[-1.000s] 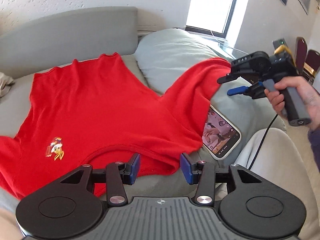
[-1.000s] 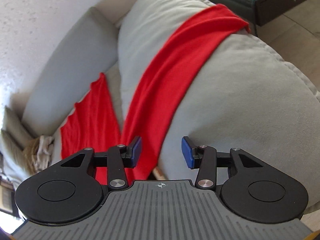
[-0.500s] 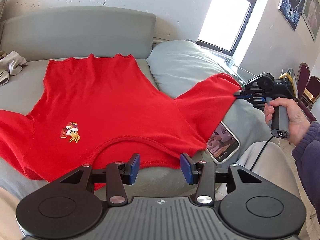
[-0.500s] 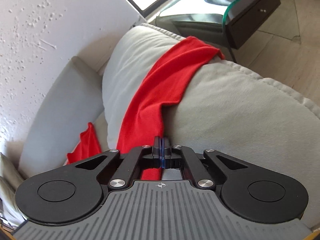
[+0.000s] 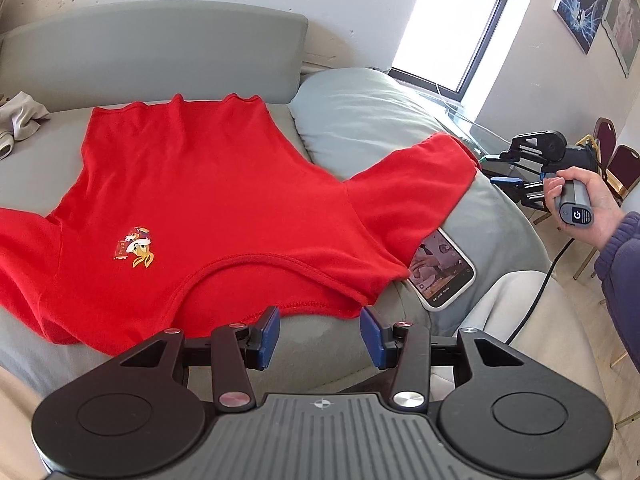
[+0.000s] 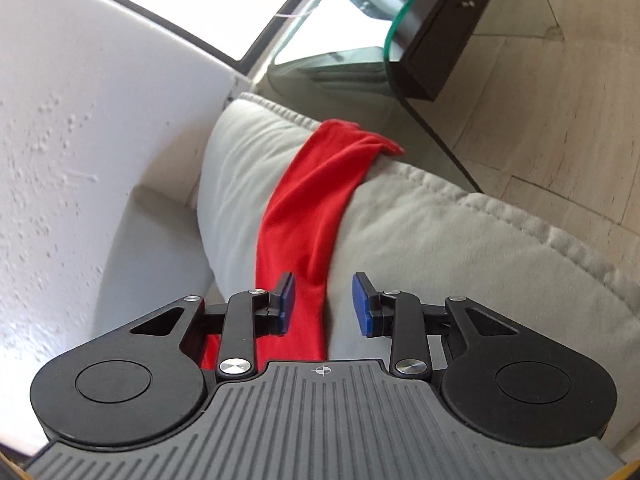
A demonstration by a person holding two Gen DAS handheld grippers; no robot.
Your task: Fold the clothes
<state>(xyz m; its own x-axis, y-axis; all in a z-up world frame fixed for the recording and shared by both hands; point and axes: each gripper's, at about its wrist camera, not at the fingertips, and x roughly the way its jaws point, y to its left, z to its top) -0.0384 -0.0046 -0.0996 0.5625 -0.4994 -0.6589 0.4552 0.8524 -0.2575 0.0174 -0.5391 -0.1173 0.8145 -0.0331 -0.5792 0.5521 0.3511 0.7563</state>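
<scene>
1. On the grey sofa [image 5: 160,60] a red T-shirt [image 5: 192,184] lies spread front up, hem toward the backrest and neckline toward the left gripper [image 5: 318,334]. It is not folded anywhere that shows.

2. One sleeve [image 6: 316,200] climbs up and over a plump grey cushion [image 5: 360,120], probably because the shirt is wider than the flat seat. Its cuff bunches at the cushion's top edge. The other sleeve runs off the left edge of the left view.

3. The left gripper hovers just short of the collar with its blue pads well apart and nothing between them. It looks lined up on the neckline, as if to pinch that edge.

4. The right gripper [image 6: 322,306], held in a hand [image 5: 588,200] beyond the cushion's end, is also spread wide and holds nothing. In its own view the sleeve runs up between its fingers, but neither pad presses the cloth.

5. A phone [image 5: 444,270] with its screen lit lies on the seat, one end tucked under the shirt's shoulder. Any fold on that side could drag it.

6. The shirt is a soft, thin knit with a ribbed collar and a small cartoon print [image 5: 136,246] on the chest. It sags into ripples along the hem. The sofa cloth is matt and slightly fuzzy, with a stitched seam along the cushion.

7. A crumpled beige cloth [image 5: 20,114] sits at the far left of the seat.
</scene>
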